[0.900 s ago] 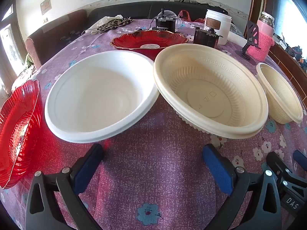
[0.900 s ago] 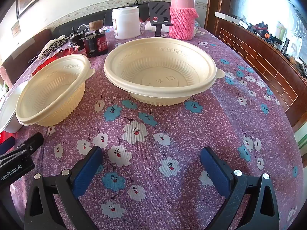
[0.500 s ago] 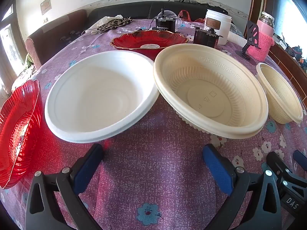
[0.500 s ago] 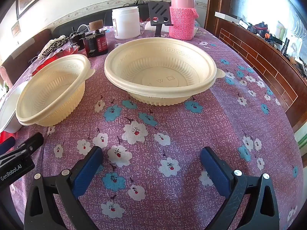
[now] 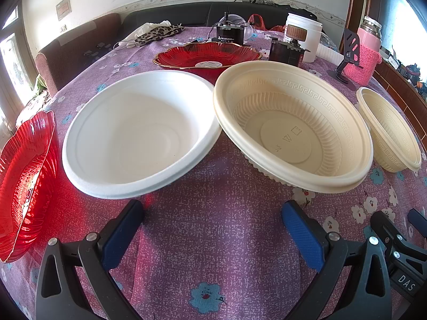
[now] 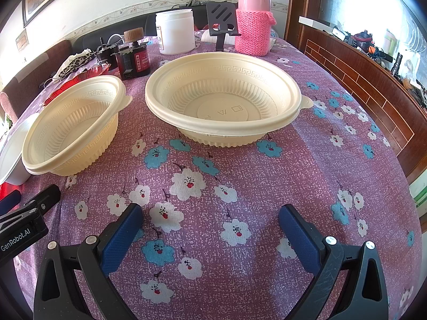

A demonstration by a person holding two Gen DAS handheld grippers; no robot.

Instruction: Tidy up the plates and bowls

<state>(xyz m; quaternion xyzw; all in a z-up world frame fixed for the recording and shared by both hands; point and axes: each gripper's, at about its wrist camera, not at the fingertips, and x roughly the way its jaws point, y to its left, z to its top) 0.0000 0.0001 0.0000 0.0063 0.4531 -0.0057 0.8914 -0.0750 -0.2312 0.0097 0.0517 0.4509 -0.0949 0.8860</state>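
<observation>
I'm seeing both tools hovering over the table (image 5: pixel 213 240), angled down at the purple floral cloth. Left hand-held gripper (image 5: pixel 213 229) is sitting fully spread, nothing between its blue pads (image 5: pixel 121 236). Right hand-held gripper (image 6: pixel 210 229) is doing the same, released and empty over bare cloth.

Layout from the left wrist view: white bowl (image 5: pixel 138 133) is lying just ahead, its rim touching the near cream bowl (image 5: pixel 293 125) beside it (the cream rim looks to be overlapping the white one slightly). A second cream bowl (image 5: pixel 389 130) is sitting further right, apart from the first. One red plate (image 5: pixel 26 176) is lying at the far left edge, another red plate (image 5: pixel 208 56) behind the white bowl.

From the right wrist view, the second cream bowl (image 6: pixel 221 104) is sitting dead ahead, the first (image 6: pixel 74 125) to its left. Behind them I'm seeing a white jar (image 6: pixel 174 32), a pink knitted flask (image 6: pixel 253 24) and a dark jar (image 6: pixel 133 53).
</observation>
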